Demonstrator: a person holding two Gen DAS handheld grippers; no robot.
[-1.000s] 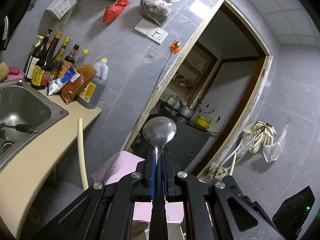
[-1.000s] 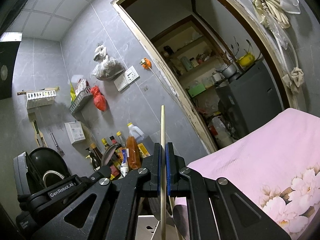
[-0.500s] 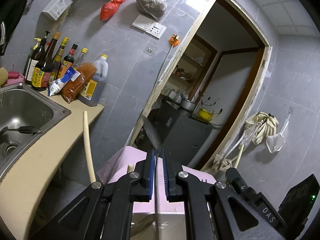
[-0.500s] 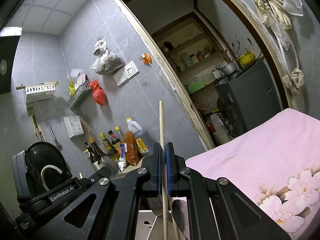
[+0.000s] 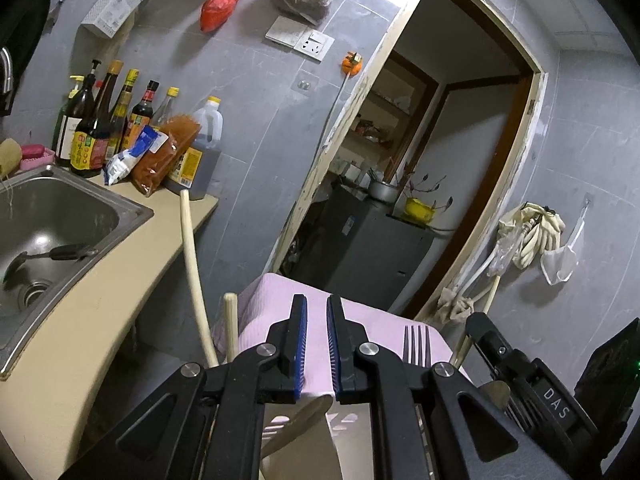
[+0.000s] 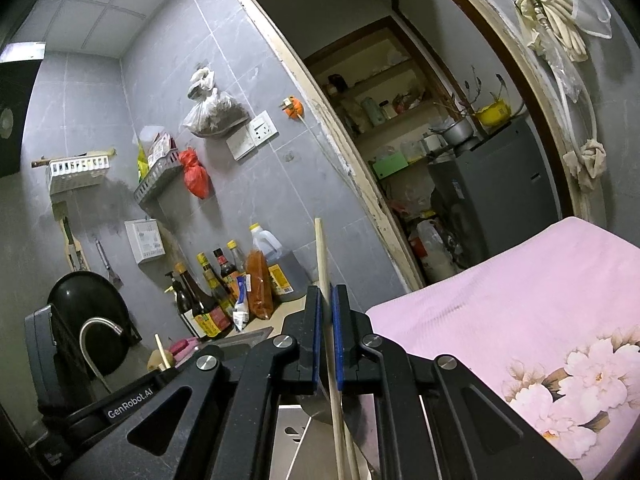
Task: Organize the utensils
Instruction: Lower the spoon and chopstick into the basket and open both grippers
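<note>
Jaws of the left gripper [image 5: 317,304] are standing almost closed in the left wrist view. I am seeing only a thin slit between them, with nothing inside it. The gripper is pointing at the pink cloth [image 5: 276,300]. A fork [image 5: 416,344] is standing tines up in front of this cloth, at its right part. Two pale wooden handles [image 5: 193,272] are rising just left of the cloth.

In the right wrist view, the right gripper [image 6: 327,292] is clamping a wooden chopstick [image 6: 322,256], which is sticking up beyond the pads, left of the pink cloth.
</note>
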